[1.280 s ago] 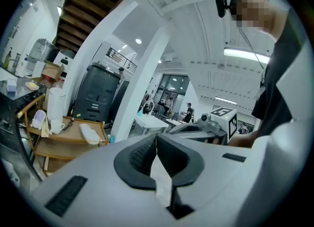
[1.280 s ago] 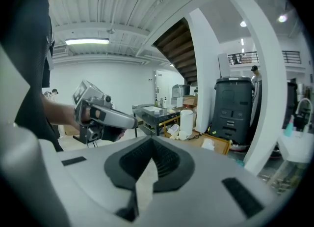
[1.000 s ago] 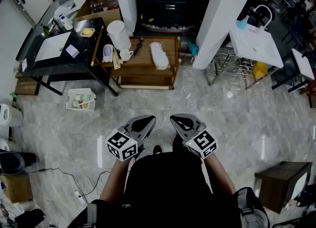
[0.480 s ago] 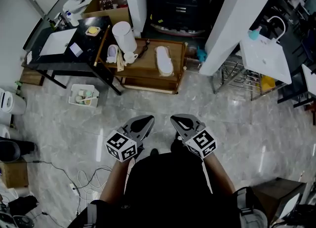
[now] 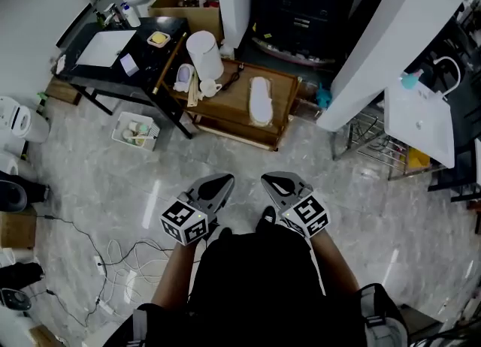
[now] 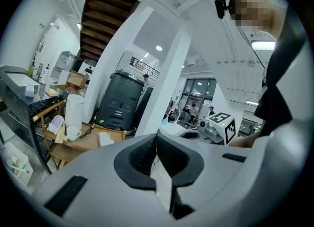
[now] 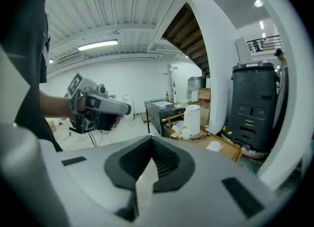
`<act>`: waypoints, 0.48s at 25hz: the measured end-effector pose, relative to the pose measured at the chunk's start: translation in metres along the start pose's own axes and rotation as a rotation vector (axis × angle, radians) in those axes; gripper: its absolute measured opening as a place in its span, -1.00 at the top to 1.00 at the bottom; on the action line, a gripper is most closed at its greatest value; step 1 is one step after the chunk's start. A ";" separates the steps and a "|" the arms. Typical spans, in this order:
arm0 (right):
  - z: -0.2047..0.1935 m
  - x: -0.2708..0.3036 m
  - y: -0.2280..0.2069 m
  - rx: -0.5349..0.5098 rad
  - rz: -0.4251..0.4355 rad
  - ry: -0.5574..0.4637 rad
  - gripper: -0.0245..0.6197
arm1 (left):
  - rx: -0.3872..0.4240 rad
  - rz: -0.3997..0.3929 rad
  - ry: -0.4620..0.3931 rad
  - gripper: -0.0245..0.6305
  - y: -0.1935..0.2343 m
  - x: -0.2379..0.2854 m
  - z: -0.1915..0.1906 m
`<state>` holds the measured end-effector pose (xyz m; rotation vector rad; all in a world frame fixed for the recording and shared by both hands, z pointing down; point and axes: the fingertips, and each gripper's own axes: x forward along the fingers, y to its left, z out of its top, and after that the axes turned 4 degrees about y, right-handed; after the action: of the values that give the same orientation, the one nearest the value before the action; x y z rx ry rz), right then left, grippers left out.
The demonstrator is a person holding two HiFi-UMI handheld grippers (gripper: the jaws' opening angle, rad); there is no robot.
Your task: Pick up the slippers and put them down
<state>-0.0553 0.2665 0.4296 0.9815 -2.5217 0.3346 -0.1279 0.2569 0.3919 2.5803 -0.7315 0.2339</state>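
Both grippers are held close in front of the person's torso, side by side and slightly apart, above the grey marbled floor (image 5: 361,188). The left gripper (image 5: 225,180) is clenched: in the left gripper view its two dark pads (image 6: 144,155) are pressed together and nothing is gripped between them. The right gripper (image 5: 267,180) is likewise clenched, its pads (image 7: 167,159) are closed on each other, and nothing is held. A marker cube (image 5: 184,221) is carried on the rear of the left gripper and a second marker cube (image 5: 307,214) on the rear of the right gripper.

A tangle of cables (image 5: 120,263) is laid on the floor to the left of the person. Farther out, a white tray (image 5: 135,130) is set on the floor beside the leg of a black table (image 5: 161,56).

One white slipper (image 5: 261,101) is located on the wooden table (image 5: 225,109) ahead of the grippers, well apart from both. It is laid flat near the right edge of the tabletop, its length running from the near edge towards the far edge. A white jug (image 5: 204,54) is stood upright at the far left corner of the same tabletop, and a white cup (image 5: 209,88) is placed just beside it.

A white column (image 5: 391,45) is positioned beyond the right edge of the wooden table, and a white sink (image 5: 421,116) is mounted to its right.
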 end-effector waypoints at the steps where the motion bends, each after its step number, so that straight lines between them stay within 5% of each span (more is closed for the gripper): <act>1: 0.000 0.000 -0.004 -0.005 0.012 0.002 0.90 | -0.006 0.013 -0.003 0.89 0.000 0.004 0.000; 12: -0.012 -0.014 -0.057 -0.047 0.119 0.026 0.90 | -0.042 0.132 -0.033 0.89 -0.005 0.049 0.010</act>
<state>-0.0032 0.2379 0.4378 0.8059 -2.5587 0.3195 -0.0828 0.2339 0.3949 2.5042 -0.9097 0.2153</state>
